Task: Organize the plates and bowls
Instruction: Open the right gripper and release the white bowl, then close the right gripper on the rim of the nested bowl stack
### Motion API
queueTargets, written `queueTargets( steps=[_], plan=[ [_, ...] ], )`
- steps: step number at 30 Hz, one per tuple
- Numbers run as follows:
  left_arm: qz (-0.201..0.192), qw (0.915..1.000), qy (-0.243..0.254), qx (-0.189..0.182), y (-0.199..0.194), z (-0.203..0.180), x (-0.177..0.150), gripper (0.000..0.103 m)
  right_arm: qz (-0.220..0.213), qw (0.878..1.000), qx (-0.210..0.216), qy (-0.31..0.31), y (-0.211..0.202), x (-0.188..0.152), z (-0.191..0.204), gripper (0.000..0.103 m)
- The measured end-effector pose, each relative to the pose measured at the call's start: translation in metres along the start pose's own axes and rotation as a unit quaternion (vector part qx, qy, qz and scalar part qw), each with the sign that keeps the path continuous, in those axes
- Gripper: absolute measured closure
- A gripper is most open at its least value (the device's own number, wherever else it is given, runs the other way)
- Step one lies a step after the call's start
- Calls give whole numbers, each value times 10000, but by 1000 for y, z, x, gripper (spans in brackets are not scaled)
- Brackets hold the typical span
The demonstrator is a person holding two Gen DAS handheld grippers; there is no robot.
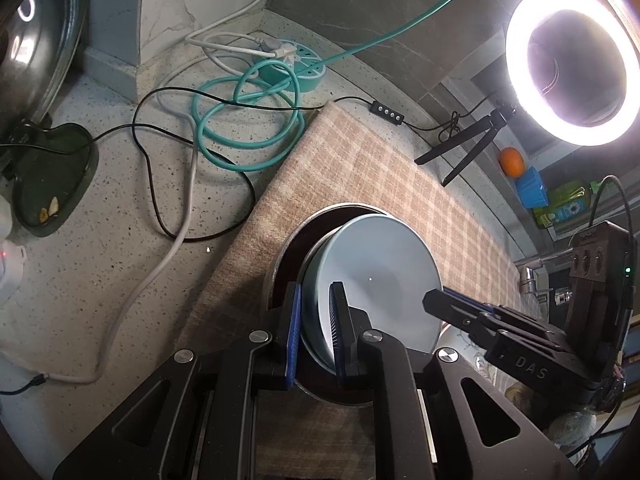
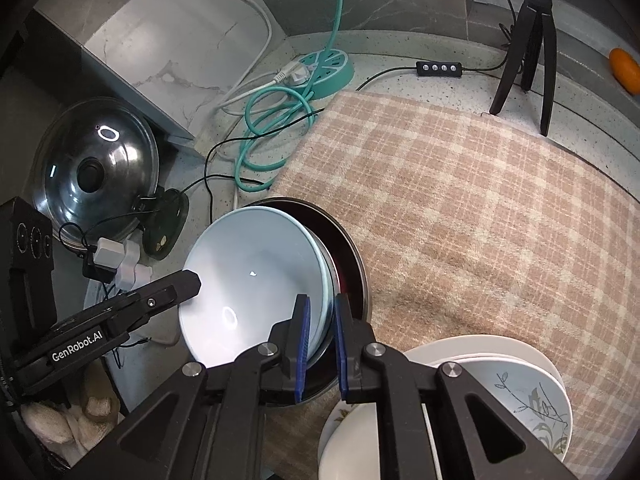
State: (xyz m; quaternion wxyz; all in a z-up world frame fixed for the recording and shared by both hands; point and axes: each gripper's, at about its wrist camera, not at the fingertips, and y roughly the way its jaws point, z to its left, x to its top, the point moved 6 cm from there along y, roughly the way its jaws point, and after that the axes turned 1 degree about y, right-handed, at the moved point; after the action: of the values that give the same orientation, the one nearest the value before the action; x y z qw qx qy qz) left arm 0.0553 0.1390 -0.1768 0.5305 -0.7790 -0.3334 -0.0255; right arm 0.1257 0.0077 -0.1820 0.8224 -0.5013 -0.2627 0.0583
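left wrist view: the left gripper is clenched on the near rim of a pale blue bowl, which sits tilted inside a dark metal-rimmed pan on the checked cloth, its hollow facing up and right. the right gripper reaches in from the right.

right wrist view: the right gripper straddles the bowl's right rim, blue pads just beside it; whether they press i cannot tell. white plates lie stacked at lower right.
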Motion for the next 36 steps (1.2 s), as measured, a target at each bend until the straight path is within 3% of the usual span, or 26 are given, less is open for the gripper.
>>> queueTargets(
  steps=[4,15,27,36],
  plan=[
    [-71,9999,69,59,-4,1,0,90,-160,9997,-108,-166,-7,1,0,79],
    [-408,9991,-111,24,-22,15,0,90,-507,9985,42,220,-25,1,-25,79],
    [-80,9993,-346,-114,-3,32,-6,90,-49,9960,507,735,-5,-3,-43,79],
    [1,9998,-210,-39,4,30,-7,91,79,9967,468,662,3,-1,-38,88]
  ],
)
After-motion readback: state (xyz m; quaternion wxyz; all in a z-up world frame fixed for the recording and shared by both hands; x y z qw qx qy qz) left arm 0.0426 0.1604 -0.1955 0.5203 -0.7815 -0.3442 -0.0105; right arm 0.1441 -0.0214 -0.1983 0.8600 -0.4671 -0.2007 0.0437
